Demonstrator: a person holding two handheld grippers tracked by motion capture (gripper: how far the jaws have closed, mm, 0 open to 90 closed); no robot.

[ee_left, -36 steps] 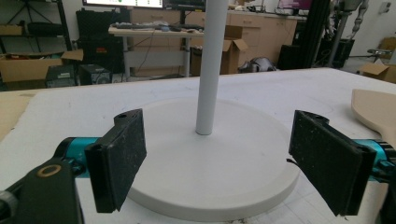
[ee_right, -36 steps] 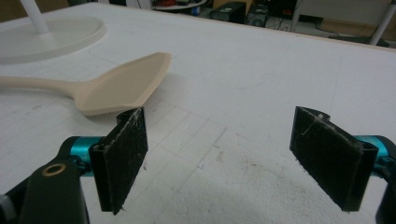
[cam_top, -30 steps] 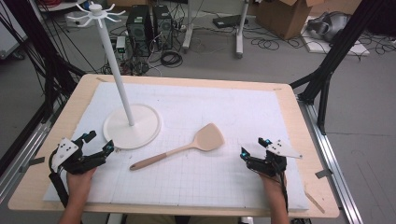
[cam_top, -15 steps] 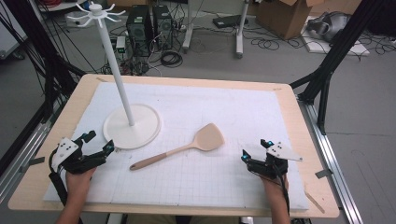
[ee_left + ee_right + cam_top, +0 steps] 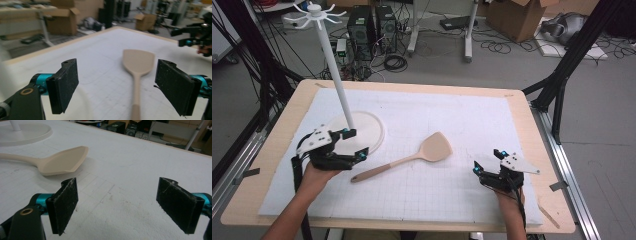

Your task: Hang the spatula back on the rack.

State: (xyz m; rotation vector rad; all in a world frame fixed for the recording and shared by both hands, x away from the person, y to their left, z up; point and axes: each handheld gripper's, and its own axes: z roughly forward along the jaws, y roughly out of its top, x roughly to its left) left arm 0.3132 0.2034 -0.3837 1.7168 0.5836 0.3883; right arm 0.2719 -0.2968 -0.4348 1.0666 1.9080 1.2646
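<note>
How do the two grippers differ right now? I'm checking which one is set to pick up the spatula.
The left gripper sits by the stand's base, near the spatula handle, which runs between its jaws in the left gripper view; the right gripper rests apart, right of the blade. Both are open and empty.

We saw even, bright overhead light and soft shadows. The left gripper view was blurred, worst in the far background; the spatula (image 5: 61,161) cast a faint near shadow.

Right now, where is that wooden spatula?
In the high view the spatula lies mid-table on the white mat, between the left gripper and right gripper.
</note>
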